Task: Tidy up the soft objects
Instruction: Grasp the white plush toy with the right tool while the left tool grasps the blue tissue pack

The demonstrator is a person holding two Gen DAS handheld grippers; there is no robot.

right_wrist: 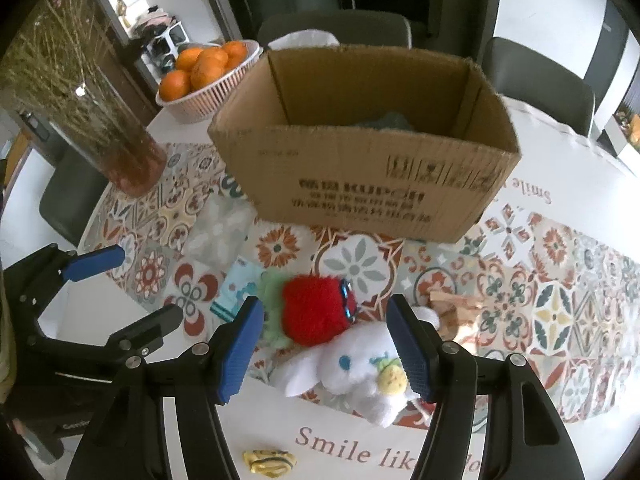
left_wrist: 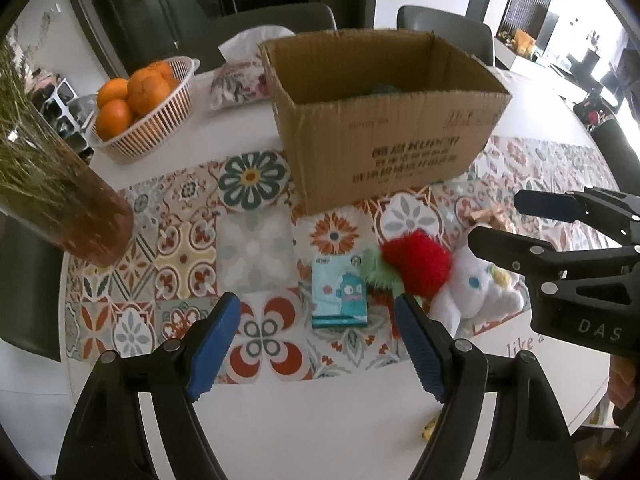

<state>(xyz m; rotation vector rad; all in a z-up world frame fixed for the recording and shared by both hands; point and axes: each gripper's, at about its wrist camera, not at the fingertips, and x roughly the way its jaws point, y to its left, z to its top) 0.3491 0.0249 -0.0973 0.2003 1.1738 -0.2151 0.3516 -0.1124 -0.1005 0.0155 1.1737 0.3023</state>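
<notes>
Both claws gape wide and empty, the right claw (right_wrist: 326, 344) straddling the fluffy red strawberry plush (right_wrist: 316, 314) to lift it into the open brown cardboard box (right_wrist: 360, 184), the left claw (left_wrist: 320, 344) waiting.

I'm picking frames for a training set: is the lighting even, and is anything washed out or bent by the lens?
Left wrist view: window area at upper right blown out, cardboard box edges bowed by fisheye. Right wrist view: white plush bright but readable, corners vignetted black.

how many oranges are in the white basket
5 visible in the white basket at the table's far left: one on top, one low in front, one left, two behind. More may be hidden underneath.
</notes>
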